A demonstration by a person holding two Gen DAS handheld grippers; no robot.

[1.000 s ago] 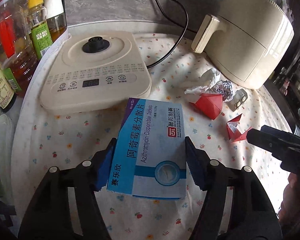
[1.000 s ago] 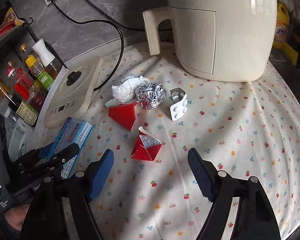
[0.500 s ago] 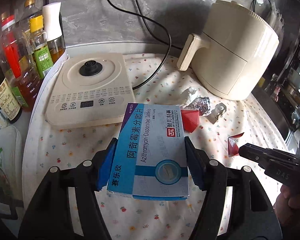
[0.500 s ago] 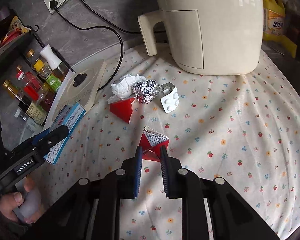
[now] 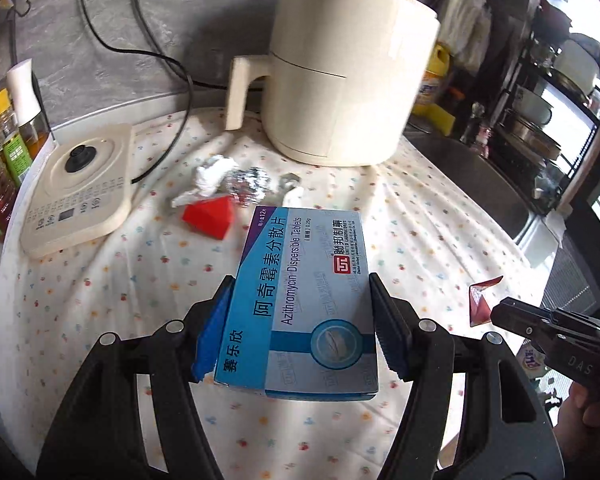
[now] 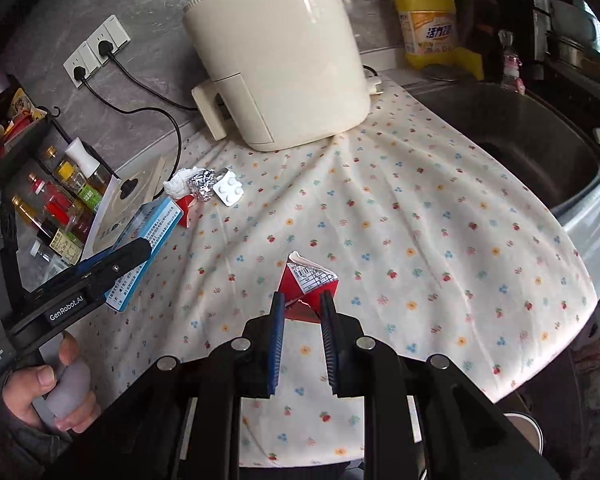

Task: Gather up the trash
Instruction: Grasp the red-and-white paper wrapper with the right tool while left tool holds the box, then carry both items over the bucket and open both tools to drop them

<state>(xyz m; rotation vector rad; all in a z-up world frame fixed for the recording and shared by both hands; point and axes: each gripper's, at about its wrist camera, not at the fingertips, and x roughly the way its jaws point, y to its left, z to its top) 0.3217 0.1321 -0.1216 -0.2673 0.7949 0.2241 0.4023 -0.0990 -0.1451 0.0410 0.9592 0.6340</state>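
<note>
My left gripper (image 5: 300, 320) is shut on a blue and white medicine box (image 5: 304, 300), held above the flowered cloth (image 5: 100, 280). The same box (image 6: 148, 236) shows at the left of the right wrist view, clamped in the left gripper (image 6: 136, 254). My right gripper (image 6: 302, 306) is shut on a red folded carton (image 6: 310, 284), lifted over the cloth's front part; the carton (image 5: 480, 304) shows in the right gripper (image 5: 496, 314) at the right of the left wrist view. On the cloth lie a second red carton (image 5: 210, 218), a crumpled tissue (image 5: 210, 176), a foil ball (image 5: 250, 184) and a pill blister (image 6: 229, 192).
A cream air fryer (image 5: 340, 88) stands at the back with cables behind it. A cream induction base (image 5: 76, 184) and oil bottles (image 5: 4, 148) are at the left. A dark sink (image 6: 520, 140) and yellow detergent bottle (image 6: 428, 20) lie to the right.
The right gripper shut on the red carton and lifted it toward the right. The left gripper carried the medicine box rightward and up; both views swung toward the air fryer and sink.
</note>
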